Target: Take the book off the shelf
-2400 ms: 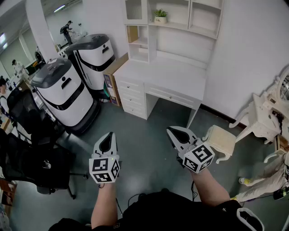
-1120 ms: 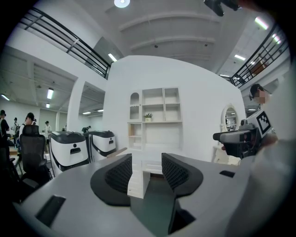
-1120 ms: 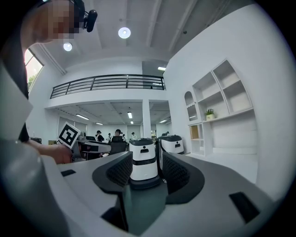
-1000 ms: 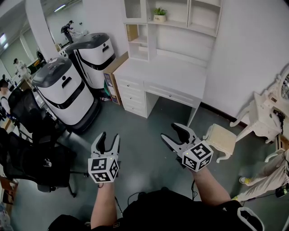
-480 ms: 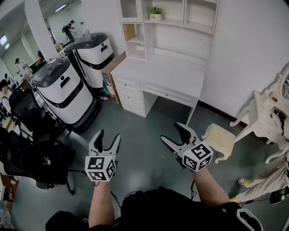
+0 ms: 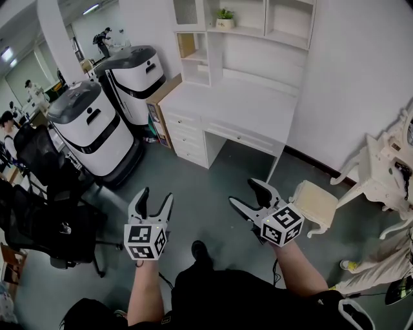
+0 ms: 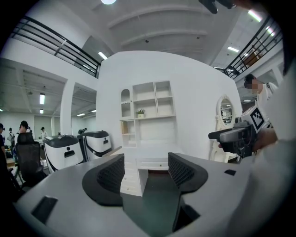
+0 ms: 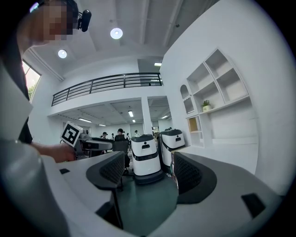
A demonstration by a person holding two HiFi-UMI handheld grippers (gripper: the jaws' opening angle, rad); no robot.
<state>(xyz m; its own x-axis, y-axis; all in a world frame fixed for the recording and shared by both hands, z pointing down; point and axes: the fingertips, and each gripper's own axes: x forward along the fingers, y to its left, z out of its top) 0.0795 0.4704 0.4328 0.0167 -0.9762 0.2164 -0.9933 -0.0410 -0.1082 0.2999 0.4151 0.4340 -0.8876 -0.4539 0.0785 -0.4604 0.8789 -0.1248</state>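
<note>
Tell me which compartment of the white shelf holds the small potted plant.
The top middle compartment: the potted plant stands at its left end. Its neighbours on either side show no plant.

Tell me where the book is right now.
Head view, upper centre: the brown book stands in the left side of the shelf unit over the white desk, down-left of the potted plant.

Two tongs (image 6: 155,196) (image 6: 243,192), two white-and-black machines (image 6: 90,129) (image 6: 133,77), one white desk (image 6: 239,106), one potted plant (image 6: 225,18), one cream stool (image 6: 314,201)
</note>
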